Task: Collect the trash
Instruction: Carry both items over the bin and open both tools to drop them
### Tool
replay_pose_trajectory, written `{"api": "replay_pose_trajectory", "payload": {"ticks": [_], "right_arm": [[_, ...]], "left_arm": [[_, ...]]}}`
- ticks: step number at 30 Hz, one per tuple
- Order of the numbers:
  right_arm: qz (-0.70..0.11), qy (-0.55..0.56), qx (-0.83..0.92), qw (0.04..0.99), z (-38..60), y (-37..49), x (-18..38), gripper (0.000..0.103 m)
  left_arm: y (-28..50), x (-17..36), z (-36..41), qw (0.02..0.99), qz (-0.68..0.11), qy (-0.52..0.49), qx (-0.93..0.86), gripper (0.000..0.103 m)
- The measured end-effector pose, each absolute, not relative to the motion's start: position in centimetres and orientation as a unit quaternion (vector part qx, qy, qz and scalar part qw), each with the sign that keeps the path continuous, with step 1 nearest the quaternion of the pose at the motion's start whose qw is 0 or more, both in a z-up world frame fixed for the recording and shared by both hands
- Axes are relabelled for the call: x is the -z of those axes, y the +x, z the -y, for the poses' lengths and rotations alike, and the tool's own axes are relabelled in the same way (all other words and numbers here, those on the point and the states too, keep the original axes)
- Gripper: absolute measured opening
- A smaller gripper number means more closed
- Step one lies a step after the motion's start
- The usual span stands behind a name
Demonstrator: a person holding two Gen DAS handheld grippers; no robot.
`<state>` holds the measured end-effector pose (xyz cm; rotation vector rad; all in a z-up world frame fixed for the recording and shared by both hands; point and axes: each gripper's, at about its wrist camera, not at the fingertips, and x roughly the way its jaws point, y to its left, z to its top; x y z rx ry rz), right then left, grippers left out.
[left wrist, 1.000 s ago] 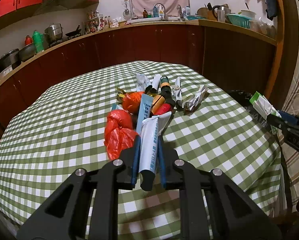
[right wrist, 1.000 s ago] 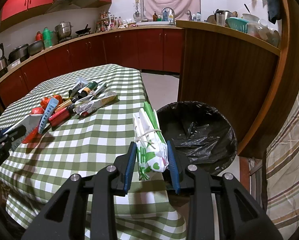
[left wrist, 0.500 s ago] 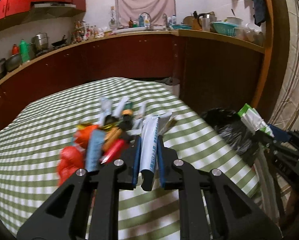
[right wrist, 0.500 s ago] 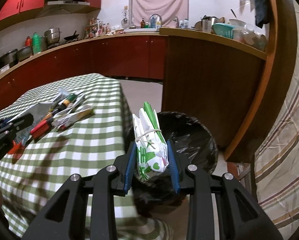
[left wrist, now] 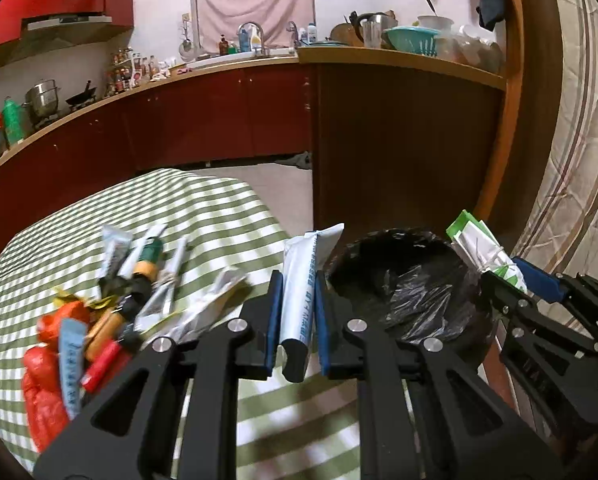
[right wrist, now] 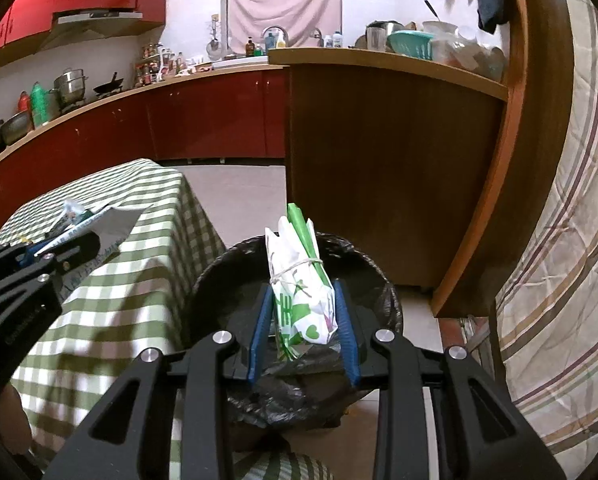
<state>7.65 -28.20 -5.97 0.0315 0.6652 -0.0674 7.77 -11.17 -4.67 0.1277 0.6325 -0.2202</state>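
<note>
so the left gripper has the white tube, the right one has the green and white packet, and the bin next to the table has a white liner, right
Not quite: the liner is black, not white. The right wrist view shows the bin lined with a black bag, beside the table. The rest holds: the left gripper clamps the white tube, and the right gripper clamps the green and white packet.

Both tools are built alike. The left gripper (left wrist: 297,312) has matte black angular arms with triangular cut-outs, four round silver screw heads set across its linkage, and two narrow fingers faced with blue pads (left wrist: 274,320). The right gripper (right wrist: 302,320) shows the same black frame, four silver screws and blue-lined fingers (right wrist: 345,330). Faint raised lettering, too small to read, marks the side of each black arm.
</note>
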Motion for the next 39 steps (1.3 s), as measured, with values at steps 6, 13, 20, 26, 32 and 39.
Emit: {"api": "replay_pose_trajectory", "payload": {"ticks": [6, 13, 20, 26, 32, 39], "right_arm": [[-0.330, 0.026, 0.042, 0.943, 29.8, 8.8, 6.8, 0.032], [-0.334, 0.038, 0.047, 0.941, 31.2, 9.9, 7.3, 0.032], [-0.335, 0.048, 0.047, 0.940, 32.3, 10.5, 7.5, 0.032], [-0.337, 0.055, 0.046, 0.939, 32.9, 11.1, 7.6, 0.033], [-0.345, 0.058, 0.041, 0.936, 33.2, 11.7, 8.1, 0.037], [-0.337, 0.063, 0.054, 0.938, 33.7, 11.4, 7.5, 0.043]], "left_arm": [[9.1, 5.4, 13.8, 0.939, -0.315, 0.074, 0.119, 0.015], [10.4, 5.8, 15.5, 0.933, -0.328, 0.078, 0.123, 0.015], [11.8, 6.1, 17.0, 0.926, -0.348, 0.080, 0.121, 0.016], [12.6, 6.5, 17.2, 0.921, -0.362, 0.082, 0.120, 0.020], [13.0, 6.6, 17.6, 0.915, -0.374, 0.084, 0.125, 0.028], [13.0, 6.5, 17.8, 0.917, -0.369, 0.080, 0.126, 0.051]]}}
